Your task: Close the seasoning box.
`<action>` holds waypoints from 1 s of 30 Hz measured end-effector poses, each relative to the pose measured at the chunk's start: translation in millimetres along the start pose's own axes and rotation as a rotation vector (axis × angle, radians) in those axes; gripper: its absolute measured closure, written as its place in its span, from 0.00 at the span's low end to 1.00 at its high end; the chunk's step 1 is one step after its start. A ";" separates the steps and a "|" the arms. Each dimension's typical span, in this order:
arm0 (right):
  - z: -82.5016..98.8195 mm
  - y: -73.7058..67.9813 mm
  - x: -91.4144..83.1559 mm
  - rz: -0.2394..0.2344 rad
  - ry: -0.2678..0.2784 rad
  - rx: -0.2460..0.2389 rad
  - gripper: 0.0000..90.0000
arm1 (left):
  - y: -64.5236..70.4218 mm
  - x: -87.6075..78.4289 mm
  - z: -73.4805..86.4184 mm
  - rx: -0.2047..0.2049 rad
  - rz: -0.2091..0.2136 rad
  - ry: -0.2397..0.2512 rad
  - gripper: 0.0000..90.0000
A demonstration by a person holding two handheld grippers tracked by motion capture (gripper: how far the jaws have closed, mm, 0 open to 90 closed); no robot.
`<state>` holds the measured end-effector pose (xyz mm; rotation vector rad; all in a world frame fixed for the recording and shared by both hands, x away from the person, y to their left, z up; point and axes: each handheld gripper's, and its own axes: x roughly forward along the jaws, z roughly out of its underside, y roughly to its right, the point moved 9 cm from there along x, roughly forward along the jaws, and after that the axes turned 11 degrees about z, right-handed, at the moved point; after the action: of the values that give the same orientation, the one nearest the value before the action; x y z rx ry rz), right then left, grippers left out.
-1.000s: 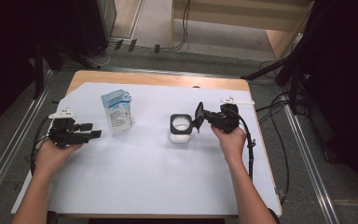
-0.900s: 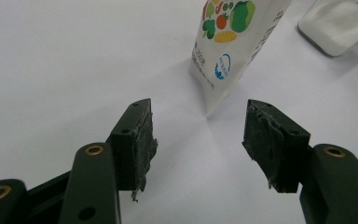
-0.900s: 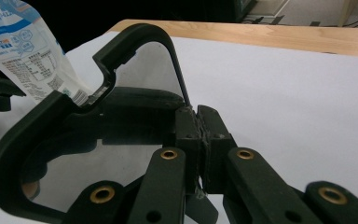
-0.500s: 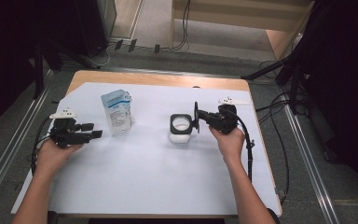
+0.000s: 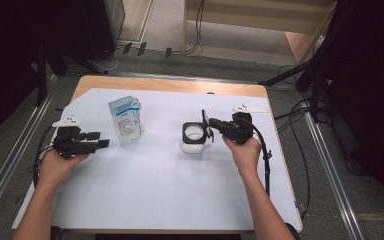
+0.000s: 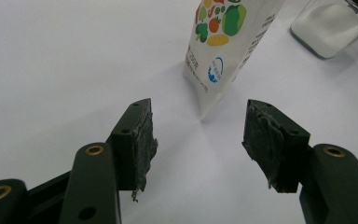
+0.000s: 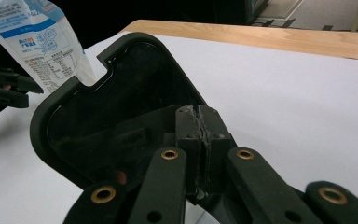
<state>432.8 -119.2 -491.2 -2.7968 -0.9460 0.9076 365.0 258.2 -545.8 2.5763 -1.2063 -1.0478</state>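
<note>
A blue-and-white pouch [image 5: 125, 120] stands upright on the white mat [image 5: 155, 200]; its front shows printed vegetables [image 6: 223, 42]. A white container with a black rim [image 5: 194, 137] sits at mid-table, its top uncovered. My right gripper [image 5: 212, 126] is shut on the edge of a black lid [image 5: 206, 125], held upright just right of the container. Up close, the lid [image 7: 112, 107] is pinched between the closed jaws [image 7: 198, 123]. My left gripper [image 5: 102, 140] is open and holds nothing, pointing at the pouch from the left, a little short of it [image 6: 198, 135].
The mat covers most of a wooden table [image 5: 180, 86], which shows bare along the far edge. Cables trail from both grippers. Metal rails run beside the table on the floor. In the right gripper view the pouch [image 7: 42, 42] and the left gripper [image 7: 4, 88] stand behind the lid.
My right gripper has edged slightly left with the lid, closer to the container. The left gripper and the pouch have stayed put.
</note>
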 end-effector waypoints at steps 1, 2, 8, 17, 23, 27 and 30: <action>0.1 -0.8 0.3 -0.003 -0.001 0.000 0.99 | 0.1 -0.1 0.0 -0.001 0.000 0.000 0.48; 0.3 -1.4 0.5 -0.004 -0.002 0.000 0.99 | 0.4 -0.7 0.1 -0.001 0.005 -0.006 0.48; 4.8 -7.3 6.5 -0.007 -0.024 -0.019 0.99 | 0.5 -2.6 -2.5 -0.008 0.012 0.024 0.48; 7.3 -12.3 10.4 -0.009 -0.039 -0.039 0.98 | 0.1 -2.9 -2.1 -0.009 0.014 0.022 0.48; 2.5 -9.1 6.8 0.003 -0.014 -0.043 0.79 | 1.4 -0.8 -1.7 0.007 0.000 0.007 0.47; 0.3 -1.3 3.0 0.023 -0.001 -0.048 0.72 | 2.5 0.3 -1.3 0.003 0.003 0.006 0.47; 0.0 5.5 -0.1 0.046 0.002 -0.050 0.69 | 2.4 0.7 -1.0 0.005 0.002 0.001 0.47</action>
<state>435.6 -123.8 -492.4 -2.8720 -0.9205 0.8993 364.5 256.0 -544.6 2.5788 -1.2123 -1.0438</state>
